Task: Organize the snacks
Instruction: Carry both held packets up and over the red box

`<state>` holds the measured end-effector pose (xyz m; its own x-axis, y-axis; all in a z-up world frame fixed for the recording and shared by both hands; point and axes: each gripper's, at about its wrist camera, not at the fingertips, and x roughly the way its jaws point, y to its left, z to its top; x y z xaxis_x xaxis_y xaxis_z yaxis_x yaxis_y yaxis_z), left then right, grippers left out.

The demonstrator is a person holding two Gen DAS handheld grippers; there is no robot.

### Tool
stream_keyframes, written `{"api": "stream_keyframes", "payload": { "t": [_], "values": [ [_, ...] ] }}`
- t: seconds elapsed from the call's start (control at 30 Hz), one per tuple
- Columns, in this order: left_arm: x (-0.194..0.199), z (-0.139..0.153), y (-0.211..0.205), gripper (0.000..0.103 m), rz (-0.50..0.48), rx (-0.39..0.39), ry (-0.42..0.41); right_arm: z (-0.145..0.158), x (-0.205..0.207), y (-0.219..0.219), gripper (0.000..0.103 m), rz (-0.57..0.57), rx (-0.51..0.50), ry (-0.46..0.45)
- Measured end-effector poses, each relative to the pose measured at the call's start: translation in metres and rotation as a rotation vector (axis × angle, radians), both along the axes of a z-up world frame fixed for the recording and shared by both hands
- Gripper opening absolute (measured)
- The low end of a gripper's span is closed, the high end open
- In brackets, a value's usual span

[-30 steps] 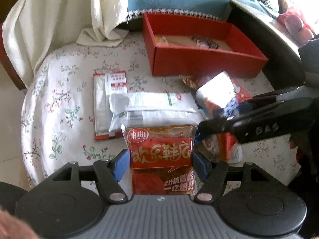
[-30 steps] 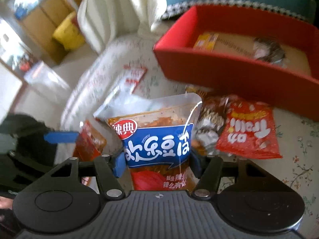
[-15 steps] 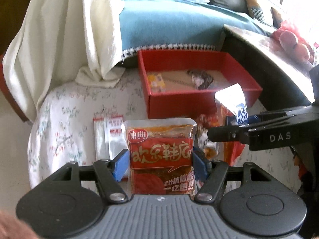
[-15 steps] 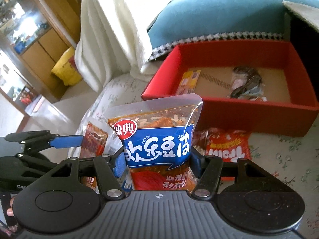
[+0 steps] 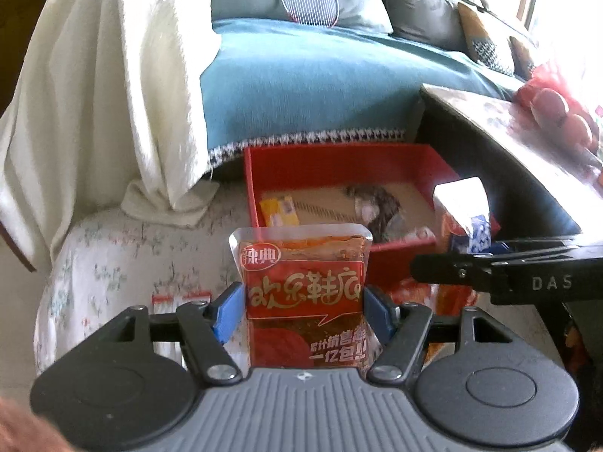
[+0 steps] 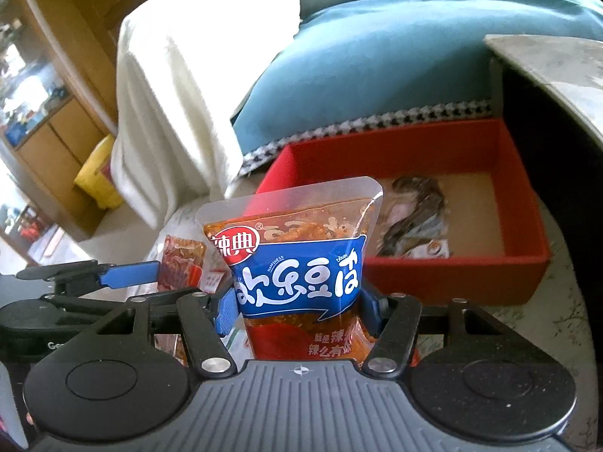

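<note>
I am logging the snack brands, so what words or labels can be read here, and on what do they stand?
"辣典": red oval logo on the red-label snack pouch in the left gripper.
"辣典": the same logo on the blue-label snack pouch in the right gripper.
"DAS": white letters on the right gripper's black finger, left wrist view.
Large white script and small print on both pouches: not surely readable.

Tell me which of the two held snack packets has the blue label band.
The blue-banded packet in the right gripper. The left gripper holds the all-red packet, with a red band and gold lettering. Both jaws are closed on their packets.
</note>
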<state>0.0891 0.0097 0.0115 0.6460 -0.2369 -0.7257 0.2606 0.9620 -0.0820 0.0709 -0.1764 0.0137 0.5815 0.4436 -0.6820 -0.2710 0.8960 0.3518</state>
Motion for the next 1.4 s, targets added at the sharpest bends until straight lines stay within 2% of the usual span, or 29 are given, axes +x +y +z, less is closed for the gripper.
{"api": "stream_keyframes", "payload": {
  "t": [0.4,0.87,1.17,1.4],
  "values": [
    [0.028,0.01,-0.019,0.06,-0.021,0.004,-0.052,0.01,0.018,-0.021,0.069,-0.087,0.034,-0.065],
    [0.071,0.013,-0.033,0.06,-0.002,0.063,-0.116,0.016,0.058,-0.032,0.069,-0.128,0.014,-0.099],
    [0.1,0.0,-0.038,0.06,0.019,0.091,-0.112,0.007,0.084,-0.032,0.069,-0.127,-0.019,-0.082],
    [0.116,-0.015,-0.048,0.06,0.016,0.123,-0.097,-0.015,0.11,-0.029,0.069,-0.127,-0.06,-0.025]
  ]
}}
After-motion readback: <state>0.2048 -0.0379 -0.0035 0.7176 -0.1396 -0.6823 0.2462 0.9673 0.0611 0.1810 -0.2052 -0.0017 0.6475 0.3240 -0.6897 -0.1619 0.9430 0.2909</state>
